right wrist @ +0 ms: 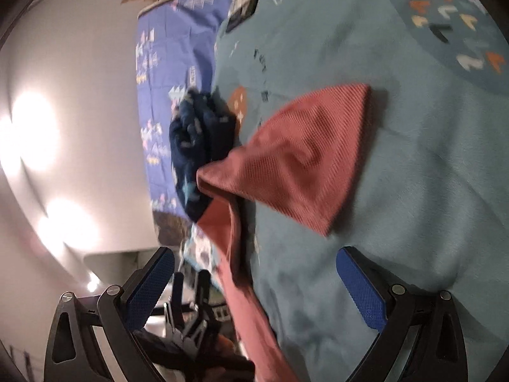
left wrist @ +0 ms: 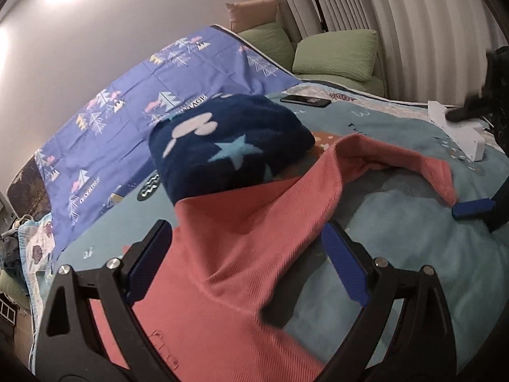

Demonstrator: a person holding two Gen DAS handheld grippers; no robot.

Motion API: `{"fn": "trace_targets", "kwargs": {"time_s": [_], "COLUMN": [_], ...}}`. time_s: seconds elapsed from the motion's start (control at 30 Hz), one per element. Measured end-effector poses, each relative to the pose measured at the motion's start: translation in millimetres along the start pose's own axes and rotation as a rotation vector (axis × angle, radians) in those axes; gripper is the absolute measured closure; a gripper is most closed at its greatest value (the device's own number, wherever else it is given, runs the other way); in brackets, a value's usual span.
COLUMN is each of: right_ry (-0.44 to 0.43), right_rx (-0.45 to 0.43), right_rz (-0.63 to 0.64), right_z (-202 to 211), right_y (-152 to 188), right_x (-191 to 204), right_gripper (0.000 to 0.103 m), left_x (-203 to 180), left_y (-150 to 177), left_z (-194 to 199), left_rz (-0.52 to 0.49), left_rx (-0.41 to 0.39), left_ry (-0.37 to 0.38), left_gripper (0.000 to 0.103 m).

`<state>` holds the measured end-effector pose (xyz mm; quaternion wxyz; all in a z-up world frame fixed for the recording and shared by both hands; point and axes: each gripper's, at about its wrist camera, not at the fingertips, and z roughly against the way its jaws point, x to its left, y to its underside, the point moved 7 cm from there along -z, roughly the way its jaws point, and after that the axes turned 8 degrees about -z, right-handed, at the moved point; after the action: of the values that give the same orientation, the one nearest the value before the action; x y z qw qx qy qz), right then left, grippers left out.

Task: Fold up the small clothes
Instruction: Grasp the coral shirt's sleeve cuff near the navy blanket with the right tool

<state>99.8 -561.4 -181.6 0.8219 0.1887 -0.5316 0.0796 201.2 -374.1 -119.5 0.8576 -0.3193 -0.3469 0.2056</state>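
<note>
The salmon-pink cloth (left wrist: 241, 254) lies rumpled on the bed's teal blanket (left wrist: 397, 248), its far part lapping against a dark blue fleece bundle (left wrist: 229, 146) printed with stars, and one corner trails off toward three o'clock in the left wrist view. It looks like a thin woven piece, light and completely limp, so I'd expect it to sag wherever it isn't supported and to drag rather than slide on the fuzzy blanket; nothing about it seems fragile or slippery. The sensible places to pinch it, to my eye, are the hemmed corners, since a grip in the middle would only bunch it. The left tool (left wrist: 248, 261) sits low over the near end of the cloth with its blue pads (left wrist: 343, 264) wide apart, the fabric running up between them but not clamped. The right tool (right wrist: 254, 286) is rolled hard onto its side, the bed standing almost vertical in its view; its fingers are spread too, and the pink edge passes between them untouched as far as I can judge. In the left view its blue fingertip shows at three o'clock, just beside the trailing corner. A phone (left wrist: 305, 100) rests well apart near twelve o'clock
</note>
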Motion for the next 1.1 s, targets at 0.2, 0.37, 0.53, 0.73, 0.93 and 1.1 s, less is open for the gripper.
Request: {"fn": "trace_targets", "kwargs": {"time_s": [0.2, 0.37, 0.53, 0.73, 0.93, 1.1], "right_ry": [-0.067, -0.060, 0.201, 0.293, 0.233, 0.197], "right_rx": [0.000, -0.140, -0.370, -0.238, -0.304, -0.352], "right_rz": [-0.235, -0.330, -0.106, -0.004, 0.248, 0.762], "right_z": [-22, -11, 14, -2, 12, 15], "right_y": [-13, -28, -76, -107, -78, 3], "right_x": [-1, -8, 8, 5, 54, 129], "right_gripper": [0.000, 0.000, 0.026, 0.085, 0.093, 0.094], "left_x": [-7, -12, -12, -7, 8, 38], "left_y": [1, 8, 17, 21, 6, -20], "left_z": [-12, -21, -32, -30, 0, 48], "left_rz": [-0.007, -0.018, -0.020, 0.035, 0.106, 0.317], "left_rx": [0.023, 0.050, 0.078, 0.084, 0.026, -0.065], "left_ry": [0.010, 0.025, 0.014, 0.043, 0.097, 0.257], "left_gripper": [0.008, 0.008, 0.008, 0.008, 0.008, 0.003]}}
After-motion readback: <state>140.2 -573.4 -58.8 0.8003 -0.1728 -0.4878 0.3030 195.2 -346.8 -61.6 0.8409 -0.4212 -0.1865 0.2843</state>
